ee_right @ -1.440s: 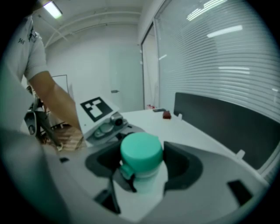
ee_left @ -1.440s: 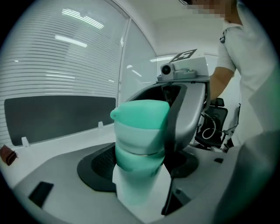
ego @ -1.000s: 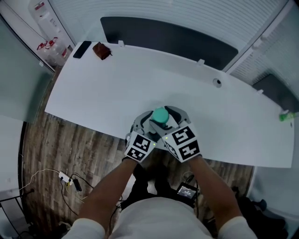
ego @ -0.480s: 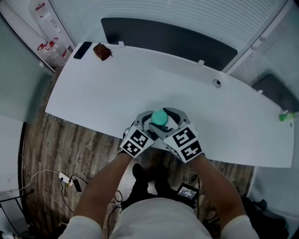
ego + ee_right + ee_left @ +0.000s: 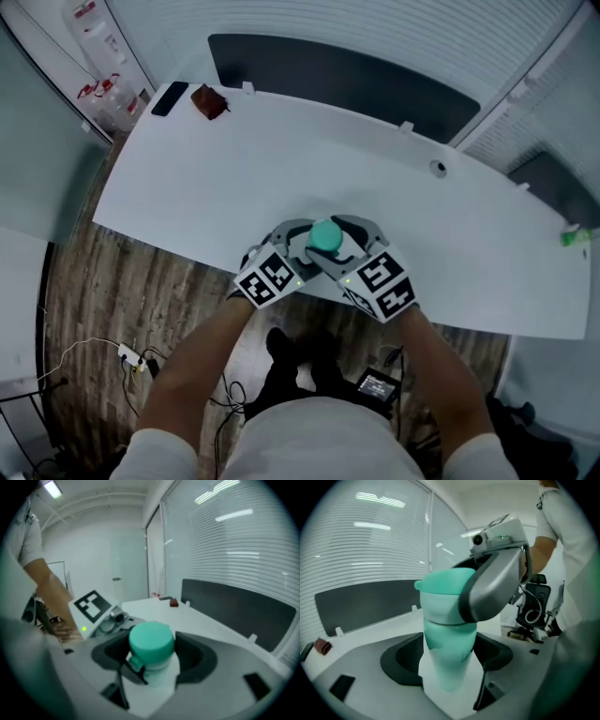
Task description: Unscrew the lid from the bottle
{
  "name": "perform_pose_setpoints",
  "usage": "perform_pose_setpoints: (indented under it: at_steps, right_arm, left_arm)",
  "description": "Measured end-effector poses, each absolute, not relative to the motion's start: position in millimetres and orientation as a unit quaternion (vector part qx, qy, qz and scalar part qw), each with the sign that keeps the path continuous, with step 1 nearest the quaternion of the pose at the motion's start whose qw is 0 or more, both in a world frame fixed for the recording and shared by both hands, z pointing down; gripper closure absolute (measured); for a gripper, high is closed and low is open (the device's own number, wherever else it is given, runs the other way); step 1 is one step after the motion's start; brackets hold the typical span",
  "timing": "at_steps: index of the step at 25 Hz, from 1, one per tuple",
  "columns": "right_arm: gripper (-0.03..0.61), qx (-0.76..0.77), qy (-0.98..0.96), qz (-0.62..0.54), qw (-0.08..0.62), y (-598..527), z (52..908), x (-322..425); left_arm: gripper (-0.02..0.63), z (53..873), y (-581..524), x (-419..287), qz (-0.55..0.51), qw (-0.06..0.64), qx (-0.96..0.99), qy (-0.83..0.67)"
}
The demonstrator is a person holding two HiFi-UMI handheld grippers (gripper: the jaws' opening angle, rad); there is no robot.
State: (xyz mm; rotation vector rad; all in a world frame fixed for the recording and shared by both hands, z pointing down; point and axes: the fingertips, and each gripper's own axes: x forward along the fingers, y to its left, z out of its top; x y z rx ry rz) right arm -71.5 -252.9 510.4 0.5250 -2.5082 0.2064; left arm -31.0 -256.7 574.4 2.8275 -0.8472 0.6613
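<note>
Left gripper [image 5: 450, 660] clamped on bottle [image 5: 449, 634] body, bottle upright. Right gripper [image 5: 152, 656] clenched round teal lid [image 5: 151, 641] from opposite side. Both over counter [image 5: 216, 178] near edge, about mid-length. Lid seated on bottle, no gap visible; turn progress unclear. Left to do: finish unscrewing, lift lid off.

White curved desk [image 5: 234, 178] w/ round cable hole [image 5: 438, 168] near its far edge; dark panel [image 5: 337, 80] runs along the back. Behind that, white horiz. blinds [image 5: 375, 23] across the wall. Floor [image 5: 94, 300]: dark wood planks, w/ white power strip [image 5: 127, 354] + loose cables at left. Desk's far-left corner: flat black device [image 5: 170, 97] just beside a small brown-red obj. [image 5: 207, 100]. Ceiling strip light [image 5: 52, 488] lit in right gripper view. Black office chair [image 5: 532, 606] in bkgd of left gripper view.
</note>
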Motion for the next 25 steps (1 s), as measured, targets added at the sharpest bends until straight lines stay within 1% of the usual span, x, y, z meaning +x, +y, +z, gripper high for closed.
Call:
perform_pose_setpoints:
  at_steps: [6, 9, 11, 14, 20, 25]
  right_arm:
    - [0.266, 0.285, -0.914, 0.101, 0.272, -255.9, 510.5, -71.2]
    - [0.266, 0.314, -0.905, 0.108, 0.267, -257.1, 510.2, -71.3]
    - [0.266, 0.319, -0.903, 0.110, 0.265, -257.8, 510.4, -72.6]
    - [0.267, 0.299, -0.908, 0.110, 0.271, -256.7, 512.0, -73.7]
    - [0.267, 0.214, -0.930, 0.073, 0.290, -251.3, 510.1, -75.7]
    - [0.267, 0.146, -0.945, 0.060, 0.285, -246.1, 510.2, -74.8]
  left_arm:
    - [0.286, 576.5, -256.9, -41.1, 0.169, 0.094, 0.879, -0.436]
    - [0.287, 581.9, -263.1, -41.9, 0.166, 0.108, 0.852, -0.484]
    - [0.288, 584.2, -265.5, -43.0, 0.169, 0.113, 0.847, -0.491]
    - [0.291, 580.4, -265.1, -41.3, 0.173, 0.105, 0.867, -0.455]
    - [0.293, 579.9, -260.0, -34.7, 0.191, 0.084, 0.917, -0.341]
    - [0.293, 582.0, -252.8, -28.5, 0.215, 0.070, 0.946, -0.232]
